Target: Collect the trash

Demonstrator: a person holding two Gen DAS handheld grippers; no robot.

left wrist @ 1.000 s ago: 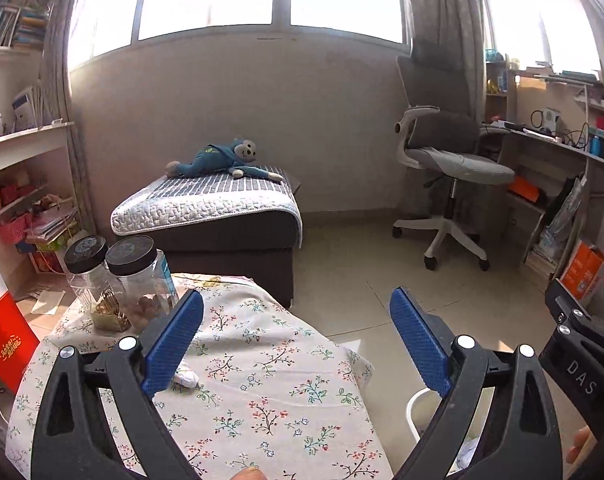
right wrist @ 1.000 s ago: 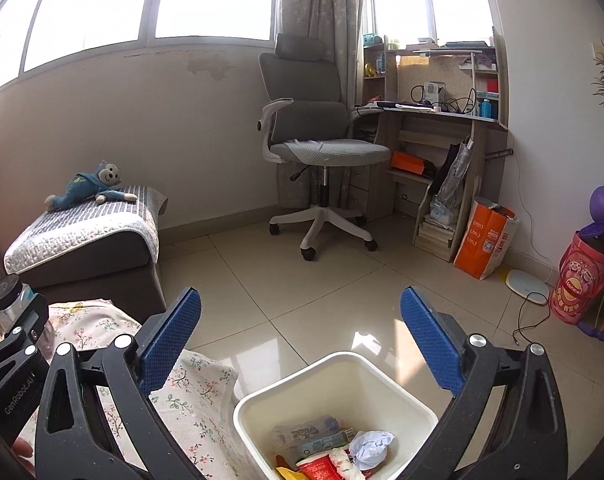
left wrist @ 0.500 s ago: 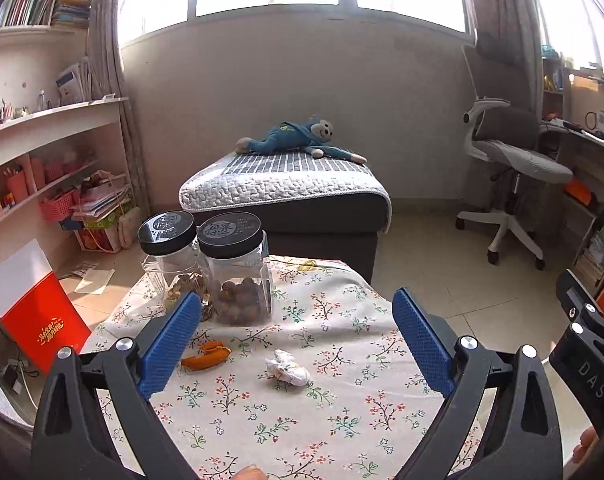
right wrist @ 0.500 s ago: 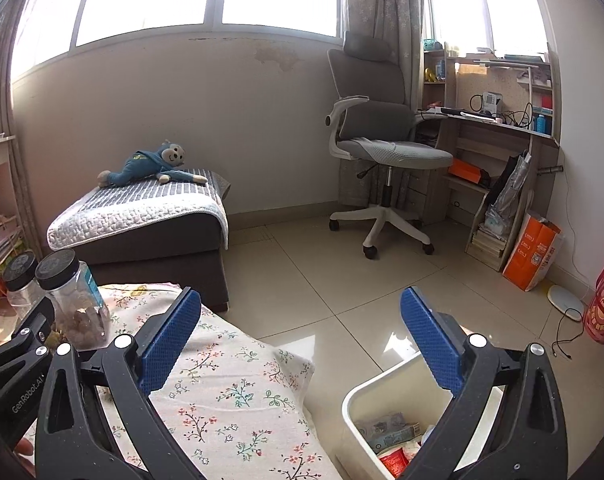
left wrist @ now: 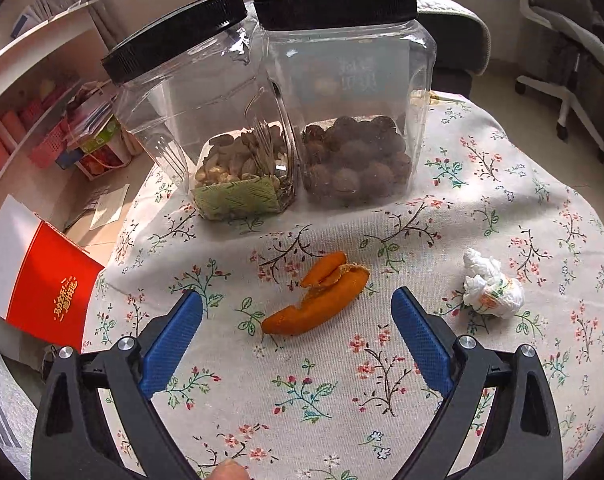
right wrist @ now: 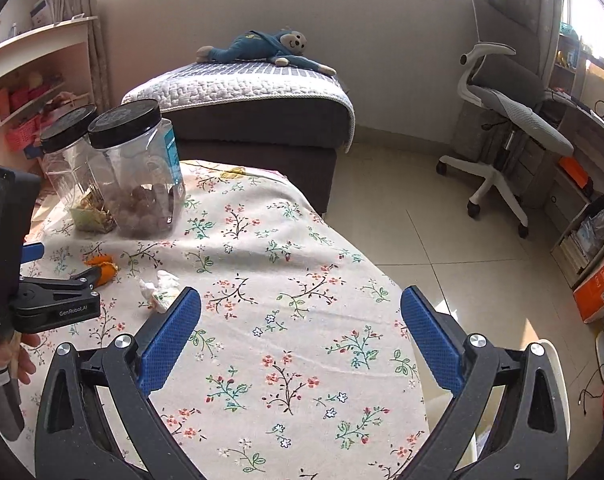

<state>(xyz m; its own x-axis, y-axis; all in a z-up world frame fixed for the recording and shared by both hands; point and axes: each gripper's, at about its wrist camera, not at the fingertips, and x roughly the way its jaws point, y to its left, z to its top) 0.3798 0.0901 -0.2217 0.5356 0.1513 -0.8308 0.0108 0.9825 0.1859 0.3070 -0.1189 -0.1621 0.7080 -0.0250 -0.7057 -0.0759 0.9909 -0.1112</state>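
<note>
The left gripper was tilted down, its two blue-padded fingers spread wide apart with nothing between them. The right gripper hung to its right, angled down less steeply, jaws likewise wide and holding nothing. At the near left of the right wrist view, the person's left hand wrapped the left gripper's handle.
</note>
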